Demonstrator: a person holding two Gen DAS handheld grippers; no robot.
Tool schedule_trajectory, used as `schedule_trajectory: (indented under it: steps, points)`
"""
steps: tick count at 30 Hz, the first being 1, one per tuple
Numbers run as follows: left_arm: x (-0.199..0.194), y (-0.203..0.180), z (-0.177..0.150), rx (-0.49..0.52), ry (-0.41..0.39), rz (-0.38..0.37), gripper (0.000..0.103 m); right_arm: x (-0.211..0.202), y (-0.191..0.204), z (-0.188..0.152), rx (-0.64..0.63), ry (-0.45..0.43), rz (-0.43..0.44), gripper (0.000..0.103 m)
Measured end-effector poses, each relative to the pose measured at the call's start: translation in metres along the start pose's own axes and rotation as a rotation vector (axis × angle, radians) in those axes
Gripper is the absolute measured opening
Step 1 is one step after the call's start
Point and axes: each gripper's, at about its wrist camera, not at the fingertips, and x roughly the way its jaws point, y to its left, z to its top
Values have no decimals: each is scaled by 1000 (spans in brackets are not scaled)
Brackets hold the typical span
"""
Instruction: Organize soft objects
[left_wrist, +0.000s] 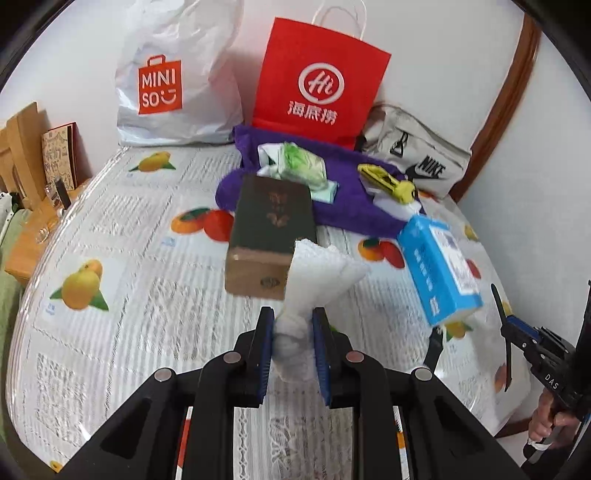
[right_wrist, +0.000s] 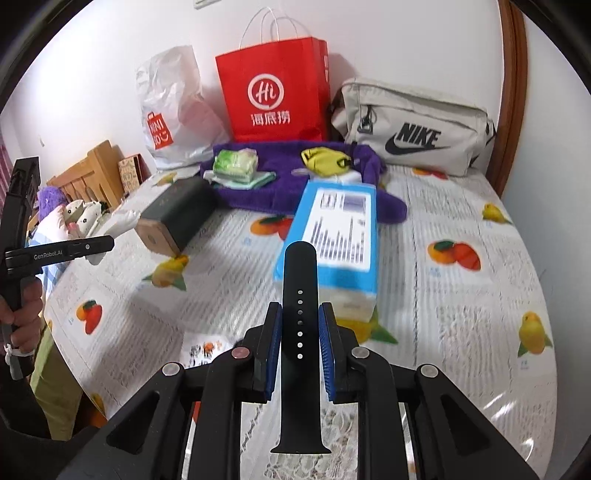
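Left hand-held gripper (left_wrist: 291, 328) clamped my crumpled white cloth (left_wrist: 317, 273); right hand-held gripper (right_wrist: 301, 325) pinched black perforated rubber strap (right_wrist: 300, 332) | risk: I judged the smooth strap might slip.

On the table (right_wrist: 461, 332), a towel (right_wrist: 258, 184) lies toward the back with a tissue pack (right_wrist: 236, 164) on it. Behind the towel, three bags stand against the wall: a plastic bag (right_wrist: 170, 110) left, a paper bag (right_wrist: 273, 92) in the middle, a pouch (right_wrist: 417, 125) right. A dark box (right_wrist: 177, 218) lies before the towel's left end, and a carton (right_wrist: 336, 236) lies to that box's right.
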Motion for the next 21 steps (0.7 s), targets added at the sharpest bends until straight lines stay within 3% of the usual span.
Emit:
schedule_trajectory:
  steps: [21]
  points:
    - [18,14,69,-79,-6,-5,20,23,-5,82,-37,-60,4,20]
